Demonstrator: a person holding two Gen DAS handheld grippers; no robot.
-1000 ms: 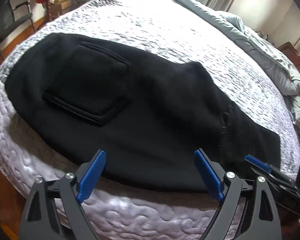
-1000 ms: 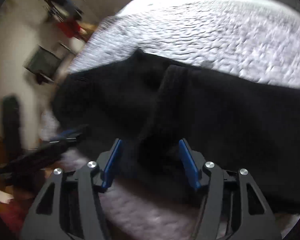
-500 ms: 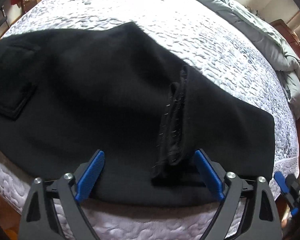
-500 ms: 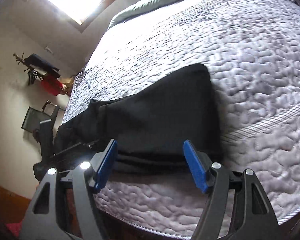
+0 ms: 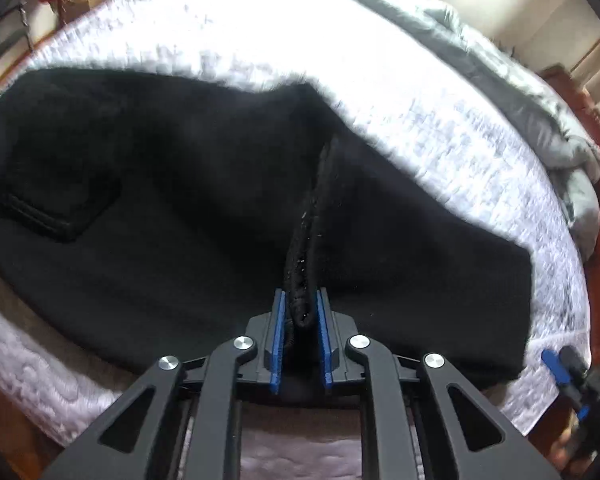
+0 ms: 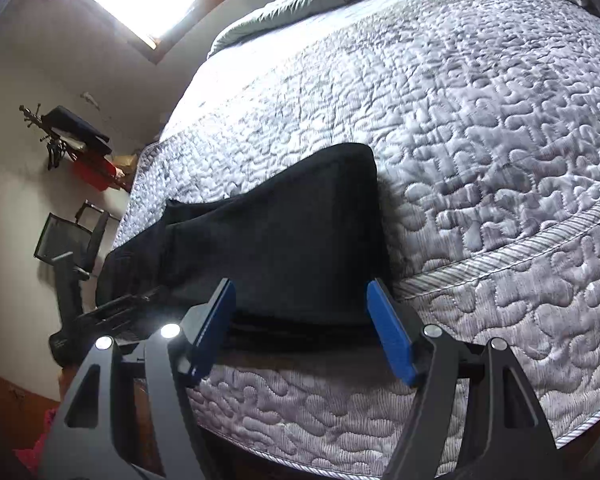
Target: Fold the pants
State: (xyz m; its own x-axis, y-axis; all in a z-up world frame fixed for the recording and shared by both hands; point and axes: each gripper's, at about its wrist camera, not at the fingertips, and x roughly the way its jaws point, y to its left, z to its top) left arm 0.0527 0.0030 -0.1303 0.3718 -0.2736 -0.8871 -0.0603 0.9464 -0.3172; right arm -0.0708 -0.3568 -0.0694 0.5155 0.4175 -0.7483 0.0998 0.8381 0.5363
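Left gripper [image 5: 301, 308] has just been closing, and its blue pads now pinch a thick raised fold of the black pants [image 5: 188, 216] at their near edge. Motion blur smears the far cloth, so what looks like a pocket at the left is probably one. Right gripper [image 6: 300, 312] tilts down over the pants' right end, jaws spread, fabric lying between them untouched. The pants stretch along the near side of the quilted bed [image 6: 480, 128], with a grey duvet [image 5: 540, 120] bunched at the far side.

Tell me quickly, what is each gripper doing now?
Left gripper: just closed, pinching a raised seam fold of the black fleece pants.
Right gripper: open, holding nothing, at the pants' leg end.
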